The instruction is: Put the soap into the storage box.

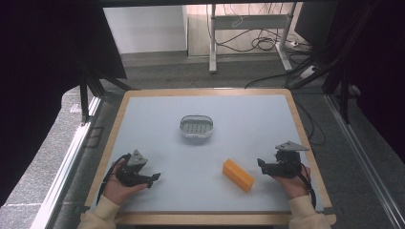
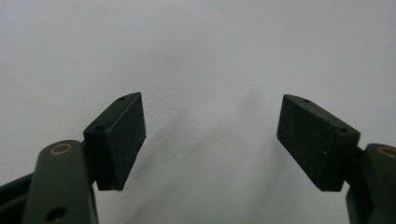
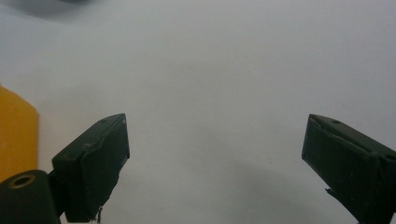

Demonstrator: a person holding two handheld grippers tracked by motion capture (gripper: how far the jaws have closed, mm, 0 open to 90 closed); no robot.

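An orange block (image 1: 238, 175) lies on the pale table (image 1: 157, 143), front right of centre. A small grey-white slotted dish (image 1: 196, 127) sits near the middle. My left gripper (image 1: 154, 178) rests at the front left, held in a hand, pointing right; its jaws stand wide apart over bare surface (image 2: 210, 135). My right gripper (image 1: 261, 164) is at the front right, pointing left toward the block, a short gap away. Its jaws are spread wide (image 3: 215, 154), and the block's orange edge (image 3: 16, 135) shows at the left of the right gripper view.
The table has a wooden rim (image 1: 117, 119). Beyond its far edge stand a metal frame's legs (image 1: 212, 43) and loose cables (image 1: 262, 43) on the floor. Black frame posts (image 1: 344, 90) rise at the right, and a rail (image 1: 67, 162) runs along the left.
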